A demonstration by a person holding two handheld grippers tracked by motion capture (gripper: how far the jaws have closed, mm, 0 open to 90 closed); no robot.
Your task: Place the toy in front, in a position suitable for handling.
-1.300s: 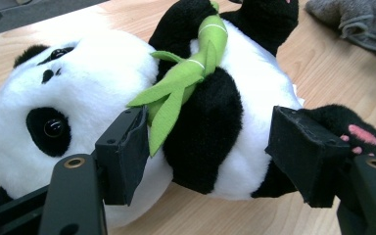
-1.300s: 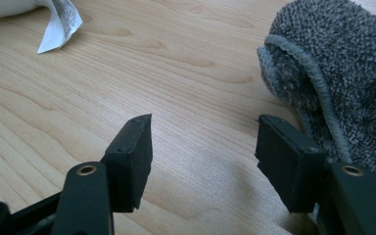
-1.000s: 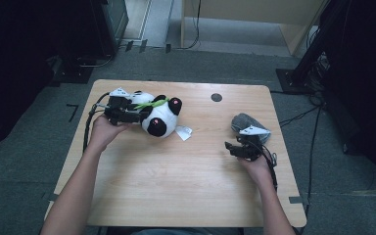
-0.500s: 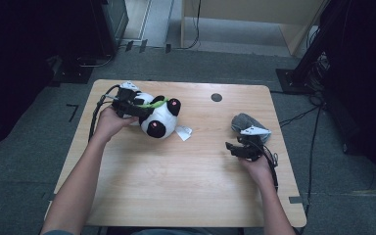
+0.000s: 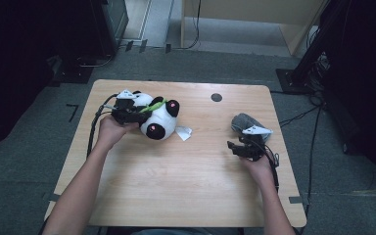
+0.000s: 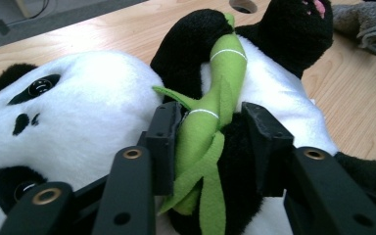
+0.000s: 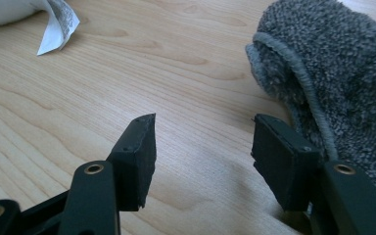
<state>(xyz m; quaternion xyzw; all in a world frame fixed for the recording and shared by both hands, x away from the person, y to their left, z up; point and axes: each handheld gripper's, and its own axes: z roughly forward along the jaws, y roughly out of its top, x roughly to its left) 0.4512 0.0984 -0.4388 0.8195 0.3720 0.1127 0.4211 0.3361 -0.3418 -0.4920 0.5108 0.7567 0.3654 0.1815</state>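
On my left, the left claw [image 5: 136, 113] sits at the far left part of the surface [image 5: 176, 186], pushed into the toy panda [image 5: 159, 117]. Its jaws have just been closing, and in the left gripper view I see them pinched onto the panda's front, with the green felt bamboo [image 6: 210, 132] and the black plush arm caught between the pads. The panda lies on its back on the wood, its white head [image 6: 73, 107] off to the left of that view and a black foot with a pink sole [image 6: 301, 24] toward the top right. Just to the right of the panda a small white tag [image 5: 183, 132] lies flat on the wood.

Farther back, near the surface's far edge, there is a round dark hole [image 5: 216, 97].

On my right, the right claw [image 5: 241, 146] rests low over the wood, well apart from the panda. Its jaws stand moderately apart with nothing between them but bare wood. Just beside its right-hand jaw, in the right gripper view, lies a crumpled grey towel [image 7: 333, 73]; I can't tell whether the jaw touches it. In the high view the towel sits just beyond that claw, toward the right edge of the surface.
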